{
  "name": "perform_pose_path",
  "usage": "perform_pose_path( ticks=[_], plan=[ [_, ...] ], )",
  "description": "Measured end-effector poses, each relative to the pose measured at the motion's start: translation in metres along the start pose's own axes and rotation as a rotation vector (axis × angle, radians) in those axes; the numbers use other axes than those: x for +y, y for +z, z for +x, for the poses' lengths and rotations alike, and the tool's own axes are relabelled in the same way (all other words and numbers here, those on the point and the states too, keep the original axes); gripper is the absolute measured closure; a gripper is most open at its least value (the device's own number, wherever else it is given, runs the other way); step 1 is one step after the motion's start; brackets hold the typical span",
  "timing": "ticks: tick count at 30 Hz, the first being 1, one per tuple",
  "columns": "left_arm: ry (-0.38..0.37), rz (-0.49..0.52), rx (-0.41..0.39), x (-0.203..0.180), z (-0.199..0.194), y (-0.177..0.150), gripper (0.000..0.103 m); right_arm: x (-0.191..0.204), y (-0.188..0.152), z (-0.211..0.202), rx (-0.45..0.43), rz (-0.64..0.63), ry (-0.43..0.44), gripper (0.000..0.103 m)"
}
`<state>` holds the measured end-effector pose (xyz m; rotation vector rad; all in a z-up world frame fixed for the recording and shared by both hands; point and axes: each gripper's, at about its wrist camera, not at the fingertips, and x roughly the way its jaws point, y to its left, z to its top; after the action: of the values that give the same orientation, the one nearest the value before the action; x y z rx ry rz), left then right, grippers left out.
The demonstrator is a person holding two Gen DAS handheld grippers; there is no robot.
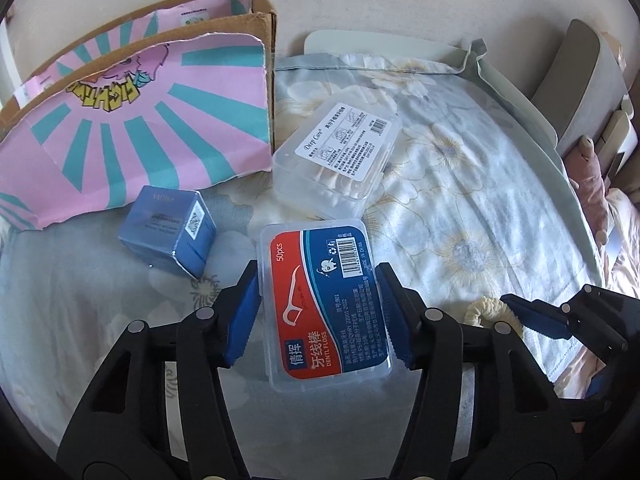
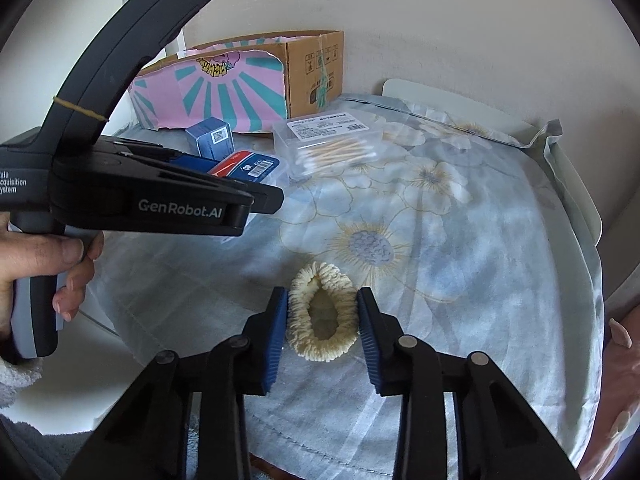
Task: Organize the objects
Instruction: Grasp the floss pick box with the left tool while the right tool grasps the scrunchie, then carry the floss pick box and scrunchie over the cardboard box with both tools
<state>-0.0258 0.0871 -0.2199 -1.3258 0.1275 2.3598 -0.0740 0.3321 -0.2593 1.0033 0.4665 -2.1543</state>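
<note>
My left gripper is shut on a clear dental floss box with a red and blue label, its pads on both long sides. It shows in the right wrist view too. My right gripper has its pads against both sides of a cream fluffy hair scrunchie lying on the floral cloth. A clear cotton swab box and a small blue carton lie ahead of the left gripper, beside a cardboard box with a pink and teal flap.
The floral cloth covers a small white table against a pale wall. The cardboard box stands at the far left corner. A grey chair and pink bedding are to the right.
</note>
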Motion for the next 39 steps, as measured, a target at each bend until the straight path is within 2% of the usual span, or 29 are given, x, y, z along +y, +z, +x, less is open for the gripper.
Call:
perform_pose_path(
  ticks=[3,9,17,26,32,39],
  plan=[
    [-0.004,-0.002,-0.009,0.002,-0.003,-0.001,0.050,0.001,0.001,-0.001,-0.001,0.001,0.002,0.078],
    [-0.024,-0.008,-0.029,0.005,-0.010,0.003,0.050,0.002,0.006,-0.004,-0.013,0.022,-0.002,0.078],
    [-0.069,-0.017,-0.079,0.008,-0.042,0.020,0.050,-0.001,0.028,-0.020,-0.035,0.068,-0.031,0.078],
    [-0.066,-0.009,-0.150,0.029,-0.099,0.064,0.050,-0.009,0.093,-0.060,-0.075,0.165,-0.070,0.078],
    [-0.031,-0.012,-0.182,0.067,-0.131,0.097,0.050,-0.005,0.145,-0.076,-0.116,0.179,-0.080,0.078],
    [0.010,-0.036,-0.226,0.122,-0.157,0.129,0.050,0.015,0.204,-0.074,-0.164,0.166,-0.051,0.078]
  ],
)
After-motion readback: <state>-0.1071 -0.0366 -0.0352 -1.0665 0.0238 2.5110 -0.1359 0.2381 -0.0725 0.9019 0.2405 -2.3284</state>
